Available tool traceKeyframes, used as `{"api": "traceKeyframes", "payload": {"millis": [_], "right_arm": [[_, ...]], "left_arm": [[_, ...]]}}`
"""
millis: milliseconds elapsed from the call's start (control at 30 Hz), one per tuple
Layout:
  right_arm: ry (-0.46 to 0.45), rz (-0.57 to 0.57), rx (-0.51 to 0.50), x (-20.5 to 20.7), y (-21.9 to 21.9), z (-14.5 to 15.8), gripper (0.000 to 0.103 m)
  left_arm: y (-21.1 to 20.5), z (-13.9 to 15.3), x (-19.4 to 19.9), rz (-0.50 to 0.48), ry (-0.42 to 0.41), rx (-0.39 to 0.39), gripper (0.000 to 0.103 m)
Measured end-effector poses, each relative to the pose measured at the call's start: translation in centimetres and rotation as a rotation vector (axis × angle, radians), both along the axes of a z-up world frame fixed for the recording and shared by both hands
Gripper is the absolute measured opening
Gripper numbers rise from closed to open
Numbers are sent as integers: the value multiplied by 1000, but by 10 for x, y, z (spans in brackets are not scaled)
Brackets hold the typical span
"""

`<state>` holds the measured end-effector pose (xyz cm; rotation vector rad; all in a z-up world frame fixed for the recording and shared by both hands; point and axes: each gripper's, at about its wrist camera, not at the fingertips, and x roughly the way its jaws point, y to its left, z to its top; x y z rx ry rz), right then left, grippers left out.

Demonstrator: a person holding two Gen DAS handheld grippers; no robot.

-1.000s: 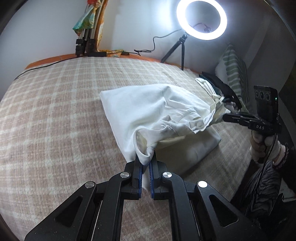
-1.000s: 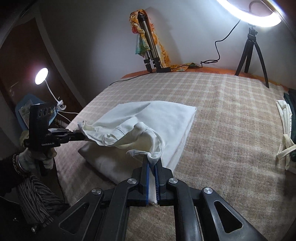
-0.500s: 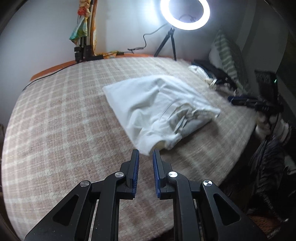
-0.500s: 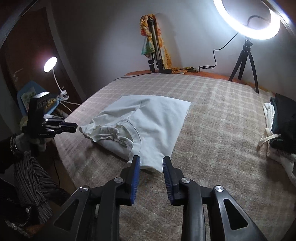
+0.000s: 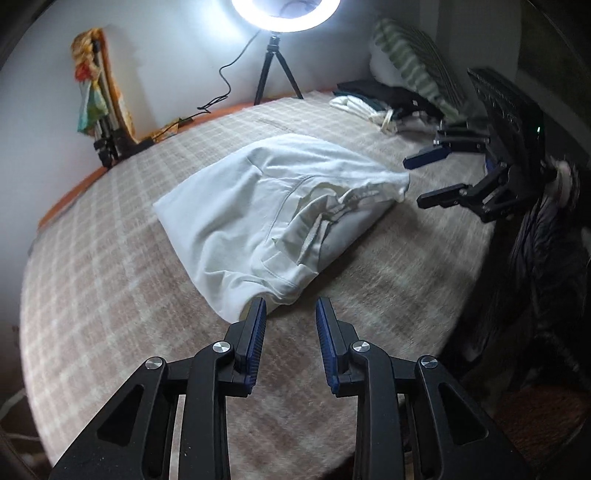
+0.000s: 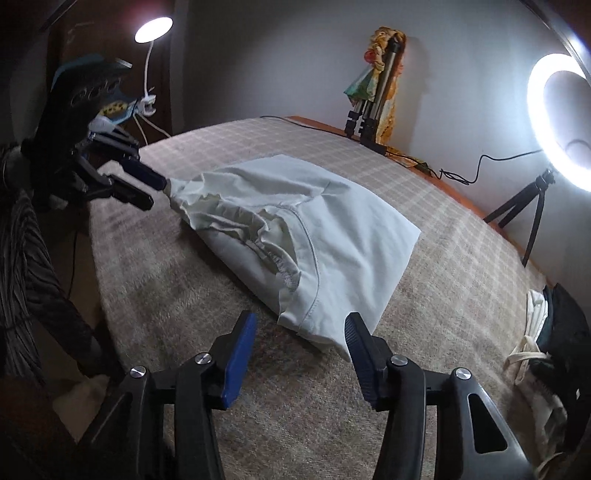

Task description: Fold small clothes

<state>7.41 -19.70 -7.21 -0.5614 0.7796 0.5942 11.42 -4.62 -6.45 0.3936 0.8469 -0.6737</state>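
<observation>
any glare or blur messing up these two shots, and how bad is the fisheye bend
Left wrist view: the ring light blows out at the top edge, the right gripper is smeared by motion blur, and the plaid blanket bows into a dome. Right wrist view: the ring light flares at the right edge, the desk lamp glows in the dark left corner, and the white garment stays fairly sharp.

Matt white cloth garment (image 5: 280, 206), fuzzy checked blanket (image 5: 110, 288)
</observation>
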Motion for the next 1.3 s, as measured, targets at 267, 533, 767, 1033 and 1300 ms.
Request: {"api": "traceKeyframes", "payload": {"millis": [267,533,767,1033,1300], "right_arm": [[-143,15,-152,-1,16,-14,25],[-143,14,-88,1,10,1,4],[-106,47,-151,-8,8,-2,17],[-54,51,51,0,12,22,25],[110,-34,28,36,13,-10,25]], "left_arm": [[-13,-15,3,-22,-89,161,32],[1,-10,11,1,-64,66,5],[13,-10,-3,-13,-49,100,5],[4,27,9,-11,-87,-84,8],[-4,-25,36,56,111,2,8]]}}
